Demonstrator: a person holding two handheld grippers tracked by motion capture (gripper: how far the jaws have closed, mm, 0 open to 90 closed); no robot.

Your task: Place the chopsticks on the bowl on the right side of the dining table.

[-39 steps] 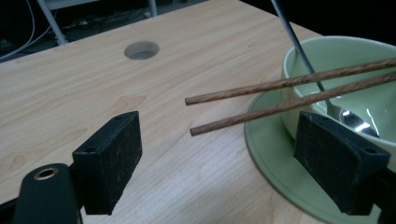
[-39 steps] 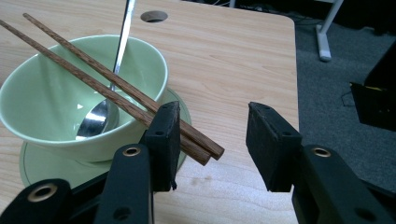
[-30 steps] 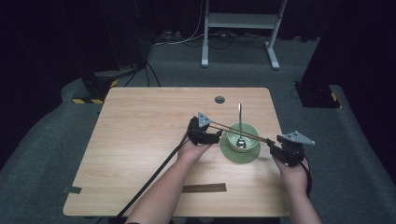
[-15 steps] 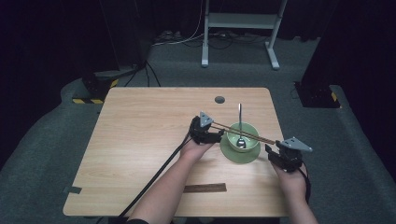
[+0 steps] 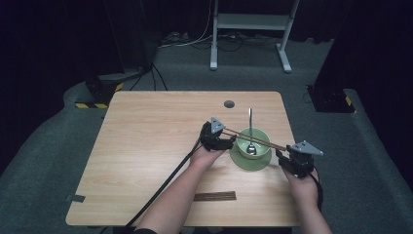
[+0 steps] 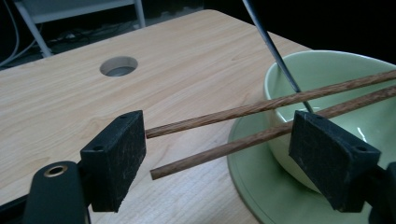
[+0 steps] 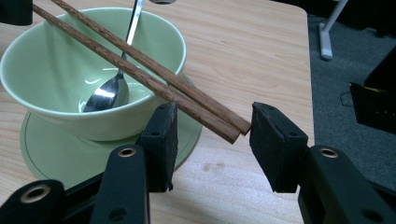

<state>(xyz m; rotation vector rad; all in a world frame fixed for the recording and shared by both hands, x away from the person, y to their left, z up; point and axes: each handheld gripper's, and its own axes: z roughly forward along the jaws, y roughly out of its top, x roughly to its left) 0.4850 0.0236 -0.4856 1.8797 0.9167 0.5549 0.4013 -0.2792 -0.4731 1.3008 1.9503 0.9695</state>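
I had a gripper in each hand, one on either side of the bowl [image 5: 252, 142], which sat on a saucer [image 5: 241, 161] toward the right of the table [image 5: 146, 146]. A pair of chopsticks [image 5: 255, 140] lay across the bowl's rim, running from my left gripper [image 5: 220, 140] to my right gripper [image 5: 288, 158].

In the left gripper view my jaws stood wide apart. The chopsticks' [image 6: 261, 121] near ends hung in the gap between them, one end very close to the left pad; whether it touched I could not tell. The right pad stood clear, in front of the bowl [image 6: 327, 79].

In the right gripper view my jaws were spread too, and had just closed a little. The chopsticks' [image 7: 154, 77] other ends, side by side, lay between the pads, with a gap showing to the right pad. They passed close over the left pad, and I could not tell whether they touched it. Neither gripper clearly pinched the sticks.

A spoon [image 7: 108, 91] rested in the bowl [image 7: 56, 107], its handle leaning on the far rim under the sticks. A dark flat strip [image 5: 215, 196] lay on the table near my left forearm, well apart from the bowl, and a round hole [image 5: 229, 104] sat near the table's far edge.
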